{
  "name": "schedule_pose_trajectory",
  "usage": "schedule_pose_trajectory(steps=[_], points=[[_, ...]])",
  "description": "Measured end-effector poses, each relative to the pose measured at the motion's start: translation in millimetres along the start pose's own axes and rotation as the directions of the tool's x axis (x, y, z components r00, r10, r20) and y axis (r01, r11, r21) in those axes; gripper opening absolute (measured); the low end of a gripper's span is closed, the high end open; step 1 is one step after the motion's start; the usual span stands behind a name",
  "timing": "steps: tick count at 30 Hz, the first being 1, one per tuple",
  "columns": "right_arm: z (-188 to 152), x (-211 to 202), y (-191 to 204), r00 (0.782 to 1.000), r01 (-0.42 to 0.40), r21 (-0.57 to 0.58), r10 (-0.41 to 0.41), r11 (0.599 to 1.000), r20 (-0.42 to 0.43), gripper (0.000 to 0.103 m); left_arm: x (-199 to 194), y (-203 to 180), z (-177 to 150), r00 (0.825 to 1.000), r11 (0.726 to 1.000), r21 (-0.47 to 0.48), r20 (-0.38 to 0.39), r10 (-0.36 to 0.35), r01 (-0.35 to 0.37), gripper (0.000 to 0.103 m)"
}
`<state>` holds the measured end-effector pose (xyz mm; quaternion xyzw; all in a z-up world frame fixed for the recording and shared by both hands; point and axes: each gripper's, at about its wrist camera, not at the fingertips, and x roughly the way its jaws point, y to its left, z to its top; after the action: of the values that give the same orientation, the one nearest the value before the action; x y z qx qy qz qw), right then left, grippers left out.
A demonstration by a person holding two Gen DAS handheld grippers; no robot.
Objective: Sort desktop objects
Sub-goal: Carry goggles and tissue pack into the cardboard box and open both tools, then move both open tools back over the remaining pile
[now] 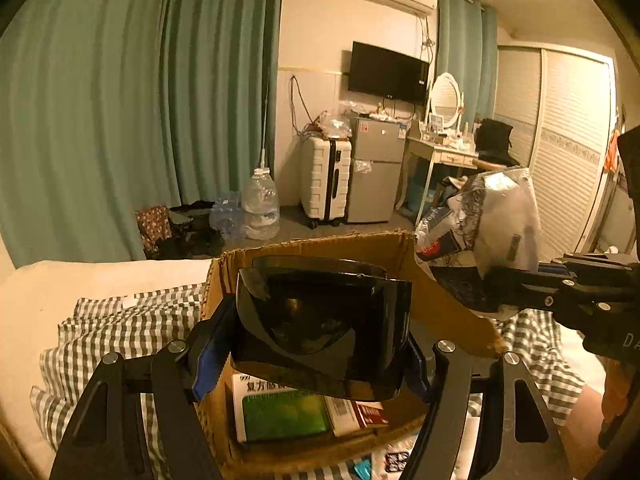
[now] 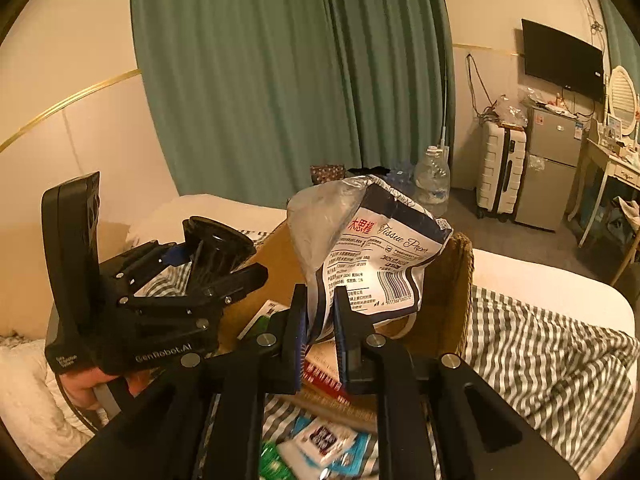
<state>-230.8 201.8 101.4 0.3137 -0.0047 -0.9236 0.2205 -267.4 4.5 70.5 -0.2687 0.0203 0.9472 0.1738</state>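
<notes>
Now both tongs are hovering over a cardboard box [image 1: 448, 304] on the bed: left tongs [image 1: 320, 344] gripping wide a glossy black case [image 1: 320, 320], possibly goggles; right tongs [image 2: 320, 320] pinching narrowly a tissue paper pack [image 2: 376, 256]. Next, lowering and releasing both inside.

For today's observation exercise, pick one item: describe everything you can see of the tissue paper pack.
The tissue paper pack is a soft, crinkled plastic bag, white with dark blue edging, red characters, "Tissue Paper" in script and a barcode. Its clear top looks slack and partly emptied. It stands roughly upright, pinched at its lower end by the right claw, held in the air above the open cardboard box on the bed.
</notes>
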Motion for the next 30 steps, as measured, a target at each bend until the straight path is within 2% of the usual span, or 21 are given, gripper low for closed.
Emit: schedule_pose_trajectory(steps=[3,8,13,16,17,18,19,20,26,30], points=[[-3.0,21.8,-13.7,1.000,-0.003,0.029,0.004,1.000,-0.025,0.012,22.2,2.9,-0.1,1.000,1.000,-0.003,-0.023,-0.003,0.003,0.073],[-9.8,47.5,-28.6,0.998,0.004,0.056,-0.001,0.998,-0.058,0.012,56.1,12.2,-3.1,0.998,0.996,-0.088,-0.062,-0.032,0.027,0.073],[-4.9,60.5,-46.7,0.998,-0.009,0.108,0.015,0.994,-0.055,0.012,73.5,17.0,1.2,0.996,0.995,-0.096,-0.083,-0.026,0.018,0.073],[-6.1,65.0,-49.8,0.997,-0.034,0.130,0.044,0.991,-0.070,0.017,78.1,22.5,1.7,0.995,0.990,-0.137,-0.093,-0.036,0.023,0.074],[-6.8,65.3,-49.7,0.997,-0.032,0.130,0.042,0.991,-0.072,0.031,77.3,23.4,0.6,0.995,0.989,-0.146,-0.094,-0.042,0.027,0.076],[-8.4,63.4,-49.0,0.997,-0.018,0.130,0.028,0.991,-0.071,0.053,76.8,23.8,0.2,0.994,0.988,-0.152,-0.095,-0.045,0.030,0.082],[-9.8,59.4,-49.1,0.998,-0.007,0.132,0.015,0.991,-0.062,0.062,76.5,23.7,0.5,0.995,0.988,-0.155,-0.093,-0.038,0.023,0.085],[-10.3,55.9,-47.9,0.999,-0.004,0.134,0.011,0.991,-0.053,0.066,74.8,23.0,0.1,0.996,0.988,-0.157,-0.090,-0.026,0.011,0.091],[-9.4,20.6,-52.6,0.999,0.048,0.183,-0.045,0.982,-0.017,0.066,50.8,13.9,-1.8,0.997,0.990,-0.138,-0.073,0.021,-0.031,0.103],[-8.6,-14.9,-47.4,0.998,0.066,0.213,-0.068,0.975,0.002,0.066,19.2,6.2,-2.6,0.998,0.989,-0.146,-0.051,0.027,-0.034,0.103]])
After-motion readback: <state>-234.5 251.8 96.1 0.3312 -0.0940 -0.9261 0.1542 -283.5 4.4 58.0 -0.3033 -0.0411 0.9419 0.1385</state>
